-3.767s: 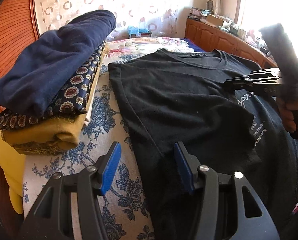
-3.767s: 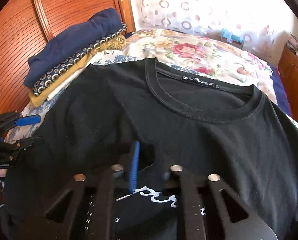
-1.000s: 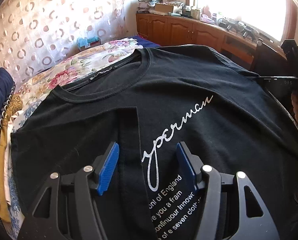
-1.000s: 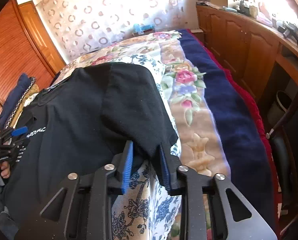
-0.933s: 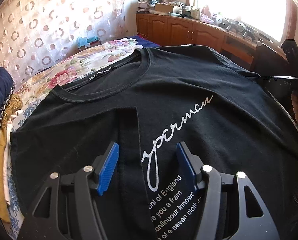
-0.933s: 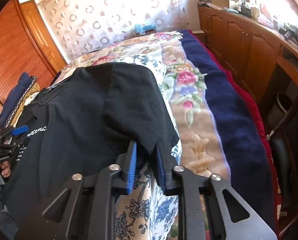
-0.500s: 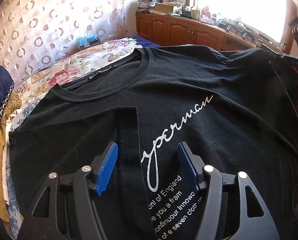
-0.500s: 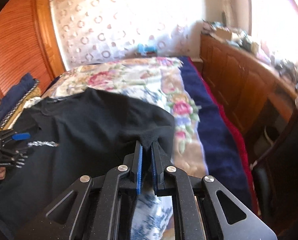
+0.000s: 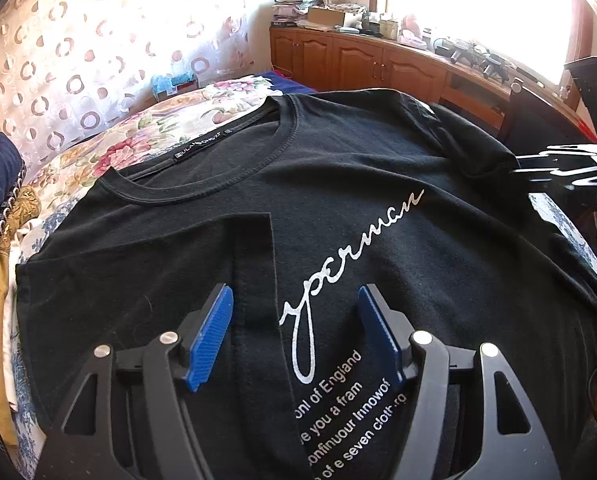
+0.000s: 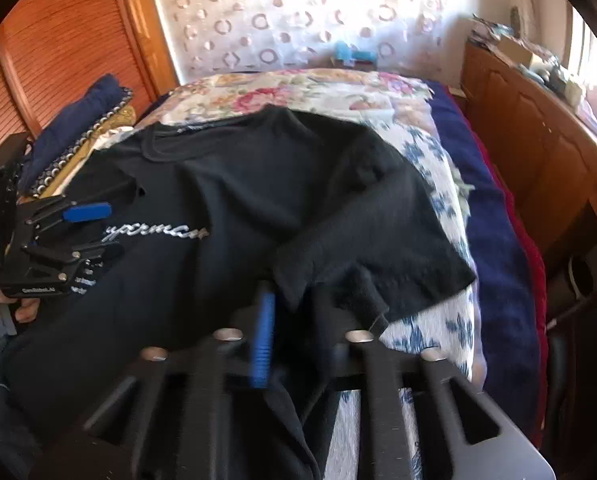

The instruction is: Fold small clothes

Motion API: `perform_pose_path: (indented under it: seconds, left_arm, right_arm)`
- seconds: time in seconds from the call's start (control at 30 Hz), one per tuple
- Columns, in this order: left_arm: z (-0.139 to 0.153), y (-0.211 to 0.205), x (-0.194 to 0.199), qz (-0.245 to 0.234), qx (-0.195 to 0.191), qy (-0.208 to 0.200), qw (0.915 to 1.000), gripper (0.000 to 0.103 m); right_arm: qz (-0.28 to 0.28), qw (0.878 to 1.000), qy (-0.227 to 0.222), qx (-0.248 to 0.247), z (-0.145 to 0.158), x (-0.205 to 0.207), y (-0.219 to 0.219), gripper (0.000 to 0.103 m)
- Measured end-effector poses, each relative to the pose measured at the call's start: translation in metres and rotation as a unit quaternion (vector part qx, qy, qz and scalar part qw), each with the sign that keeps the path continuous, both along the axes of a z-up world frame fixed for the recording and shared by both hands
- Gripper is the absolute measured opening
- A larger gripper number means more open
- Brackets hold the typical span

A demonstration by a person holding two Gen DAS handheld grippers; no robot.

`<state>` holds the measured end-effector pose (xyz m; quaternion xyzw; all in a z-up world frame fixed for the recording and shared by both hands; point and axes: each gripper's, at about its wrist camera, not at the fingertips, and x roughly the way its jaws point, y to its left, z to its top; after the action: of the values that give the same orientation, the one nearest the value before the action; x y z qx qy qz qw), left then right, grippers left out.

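A black T-shirt (image 9: 378, 184) with white lettering lies face up on the bed. Its left sleeve is folded in over the chest. My left gripper (image 9: 296, 332) hovers over the print with its jaws opening, and nothing is pressed between its blue pads. The right sleeve (image 10: 362, 236) is now turned in over the shirt body. My right gripper (image 10: 314, 304) is just behind its hem, blurred. Its jaws are opening, with the sleeve corner loose between them. The left gripper (image 10: 94, 232) also shows at the left edge of the right wrist view, held by a hand.
A stack of folded clothes (image 9: 2, 216) sits at the bed's left side by a wooden wardrobe door (image 10: 58, 52). A dark blue blanket (image 10: 494, 248) runs along the bed's right edge. Wooden cabinets (image 9: 358, 64) line the wall under the window.
My right gripper shut on the right sleeve, carried it left over the shirt, and its jaws have now parted. The left gripper stayed in place and opened slightly.
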<state>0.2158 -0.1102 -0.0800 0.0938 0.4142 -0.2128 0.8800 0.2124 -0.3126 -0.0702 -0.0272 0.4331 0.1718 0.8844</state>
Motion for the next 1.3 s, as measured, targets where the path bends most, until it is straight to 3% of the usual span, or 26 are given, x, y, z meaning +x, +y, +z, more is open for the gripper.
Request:
perform_pose_path:
  seconds: [0.27,0.63,0.67,0.7,0.73,0.77,0.8,0.9,1.03,1.3]
  left_arm:
    - [0.0,0.0,0.0,0.0,0.0,0.0,1.0,0.066]
    - [0.0,0.0,0.0,-0.001,-0.003,0.0,1.0,0.067]
    - [0.0,-0.001,-0.001,-0.001,-0.002,0.0,1.0,0.067]
    - [0.0,0.0,-0.001,-0.001,-0.001,0.0,1.0,0.067]
    - [0.0,0.0,0.0,-0.001,-0.001,0.0,1.0,0.067]
    - [0.0,0.001,0.0,-0.001,-0.001,0.0,1.0,0.067]
    - [0.0,0.001,0.0,-0.001,-0.002,0.0,1.0,0.067]
    - [0.002,0.004,-0.001,0.008,-0.007,-0.005,0.9999,0.067]
    - [0.016,0.021,-0.01,0.033,-0.011,-0.034,0.9988,0.067]
    - [0.045,0.067,-0.036,0.085,-0.035,-0.064,0.9937,0.067]
  right_arm:
    - [-0.078,0.996,-0.04,0.009,0.028,-0.003,-0.043,0.043]
    - [-0.13,0.991,-0.007,-0.029,-0.013,0.042,-0.059,0.043]
    - [-0.129,0.991,-0.014,-0.035,-0.013,0.042,-0.059,0.035]
    - [-0.124,0.991,-0.018,-0.041,-0.014,0.041,-0.057,0.026]
    - [-0.118,0.991,-0.021,-0.052,-0.014,0.042,-0.054,0.025]
    - [-0.114,0.992,-0.024,-0.056,-0.014,0.041,-0.053,0.018]
    - [-0.106,0.993,-0.023,-0.054,-0.014,0.041,-0.052,0.004]
    - [-0.086,0.995,-0.022,-0.046,-0.01,0.041,-0.047,0.003]
    - [-0.04,0.997,-0.056,-0.017,0.024,0.036,-0.026,0.002]
    - [0.111,0.989,-0.093,0.039,0.084,0.043,0.073,0.002]
